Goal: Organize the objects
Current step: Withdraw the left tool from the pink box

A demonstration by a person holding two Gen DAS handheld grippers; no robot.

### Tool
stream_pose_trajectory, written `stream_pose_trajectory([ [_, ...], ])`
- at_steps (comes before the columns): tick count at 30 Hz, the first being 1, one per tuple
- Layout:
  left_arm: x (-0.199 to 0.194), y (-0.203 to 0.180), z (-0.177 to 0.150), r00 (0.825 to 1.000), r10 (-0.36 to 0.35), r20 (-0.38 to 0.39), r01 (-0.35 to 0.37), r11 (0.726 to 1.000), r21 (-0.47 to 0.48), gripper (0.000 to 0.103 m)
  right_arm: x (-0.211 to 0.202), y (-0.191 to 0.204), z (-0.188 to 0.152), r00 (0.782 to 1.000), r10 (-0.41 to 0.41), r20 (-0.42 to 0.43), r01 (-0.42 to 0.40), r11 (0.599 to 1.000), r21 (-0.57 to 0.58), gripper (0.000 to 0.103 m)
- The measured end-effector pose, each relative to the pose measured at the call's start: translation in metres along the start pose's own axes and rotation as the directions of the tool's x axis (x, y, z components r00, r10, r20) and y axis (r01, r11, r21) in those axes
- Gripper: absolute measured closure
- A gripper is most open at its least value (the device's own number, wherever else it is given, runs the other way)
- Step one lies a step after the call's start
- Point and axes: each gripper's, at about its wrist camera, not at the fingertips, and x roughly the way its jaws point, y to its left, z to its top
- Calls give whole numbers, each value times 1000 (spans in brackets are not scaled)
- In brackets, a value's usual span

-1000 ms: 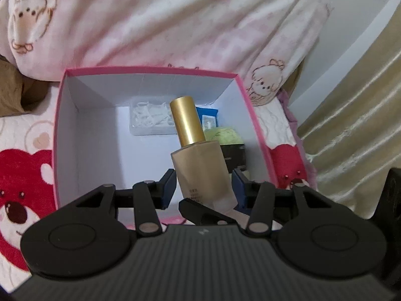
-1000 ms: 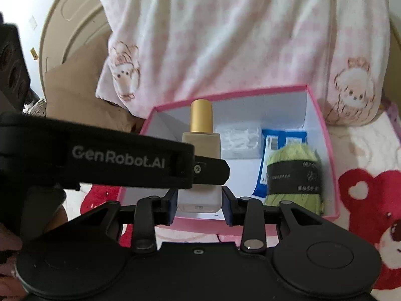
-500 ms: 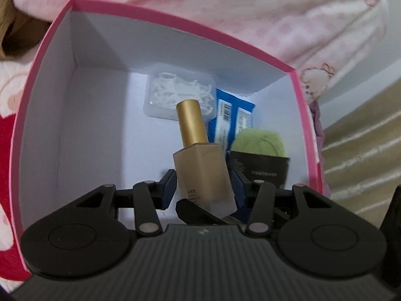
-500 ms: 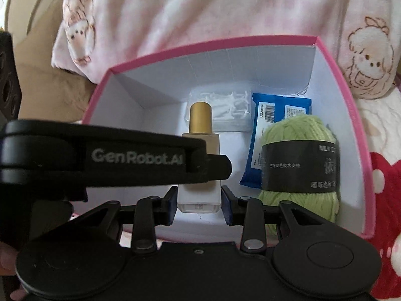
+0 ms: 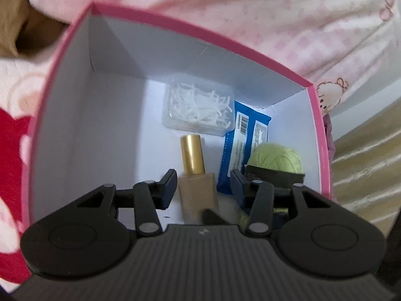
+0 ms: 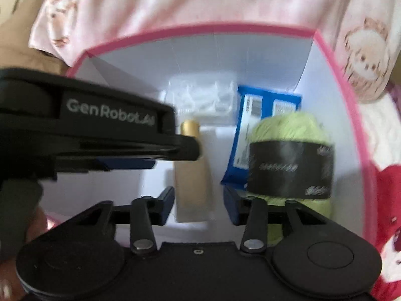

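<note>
A beige foundation bottle (image 5: 196, 193) with a gold cap lies on the white floor of the pink box (image 5: 62, 57). It also shows in the right wrist view (image 6: 191, 188). Both grippers are inside the box. My left gripper (image 5: 203, 188) is open, its fingers standing apart from the bottle on either side. My right gripper (image 6: 199, 205) is open too, with a gap on each side of the bottle. The left gripper's body (image 6: 87, 130) crosses the right wrist view and hides part of the bottle.
In the box lie a clear case of floss picks (image 5: 198, 107), a blue packet (image 5: 246, 138) and a green yarn ball (image 5: 275, 160) with a black band, right of the bottle. Pink bedding (image 5: 250, 12) is behind the box, and a red bear blanket (image 5: 12, 138) beneath.
Both grippers went down into the box with the bottle. Both sets of fingers have opened, and the bottle now rests on the box floor.
</note>
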Motion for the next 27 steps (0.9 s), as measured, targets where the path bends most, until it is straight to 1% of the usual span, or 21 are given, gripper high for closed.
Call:
stream_pose_trajectory([
  [3,-20,-5,0,1000,-18,12,17,999,50,53,-30,-5,0,998,52,30,-51,998,-21,50],
  [5,-38,-16,-6,999,29,24,-31,996,82,48,-51,-7,0,997,67,49,-64,996,-58,50],
  [7,-57,-34,-16,996,74,51,-81,983,164,44,-73,-5,0,995,77,64,-70,993,-100,50],
  [9,-73,-47,-25,993,89,77,-103,973,206,39,-91,-3,0,993,88,81,-77,989,-129,49],
  [13,-105,-60,-36,995,50,86,-66,978,198,32,-131,-7,0,986,145,78,-131,978,-164,49],
  [15,-115,-65,-41,995,62,82,-78,976,205,31,-152,-9,-1,980,176,88,-158,971,-181,48],
  [16,-121,-66,-45,995,54,82,-70,976,206,30,-163,-9,-3,978,189,86,-170,967,-191,48],
  [20,-140,-66,-57,998,18,56,-28,981,194,29,-199,-9,-21,969,229,90,-198,943,-268,45],
  [21,-143,-65,-62,999,3,50,-12,983,183,30,-205,-9,-27,968,235,91,-201,938,-283,45],
  [23,-148,-66,-74,999,-19,42,11,981,194,29,-213,-9,-41,964,249,94,-210,929,-306,45],
  [25,-152,-70,-89,999,7,46,-18,972,233,29,-217,-9,-55,962,256,97,-214,925,-315,45],
  [27,-152,-70,-102,999,19,37,-28,964,263,29,-216,-10,-69,959,264,101,-222,924,-311,44],
])
